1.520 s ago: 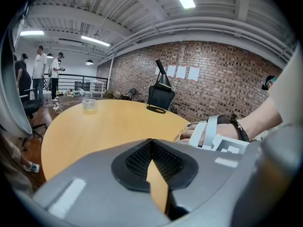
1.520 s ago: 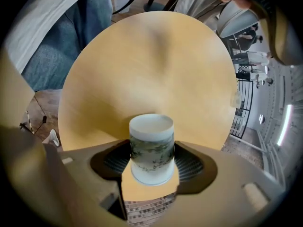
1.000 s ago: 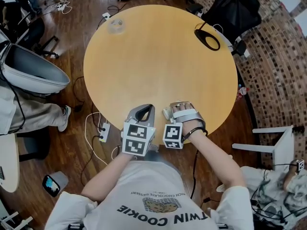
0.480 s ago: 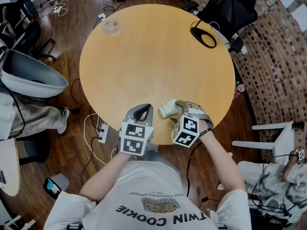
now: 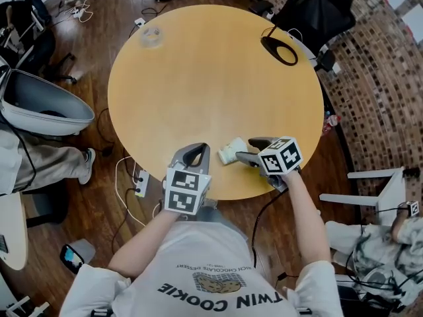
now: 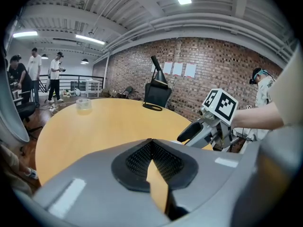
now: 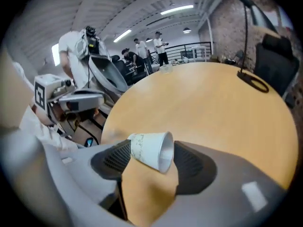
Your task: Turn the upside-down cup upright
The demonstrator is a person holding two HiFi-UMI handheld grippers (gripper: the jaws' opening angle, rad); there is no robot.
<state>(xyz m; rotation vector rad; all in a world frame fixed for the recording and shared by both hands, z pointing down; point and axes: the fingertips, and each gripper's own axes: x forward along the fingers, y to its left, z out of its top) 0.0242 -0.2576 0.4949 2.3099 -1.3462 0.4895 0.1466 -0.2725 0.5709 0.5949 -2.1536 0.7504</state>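
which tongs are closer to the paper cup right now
Right. The right tongs hold the paper cup between their jaws, tipped on its side. The left tongs sit shut to the cup's left, apart from it.

smooth matt wooden table (image 5: 198,78), white paper cup (image 5: 229,152), glossy wooden floor (image 5: 99,38), rough brick wall (image 6: 199,74)

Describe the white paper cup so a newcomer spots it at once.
Find the round yellow wooden table and look at its near edge. There the right gripper clamps a small white paper cup, tipped on its side. Unlike the clear tape roll and black ring at the far edge, it is held.
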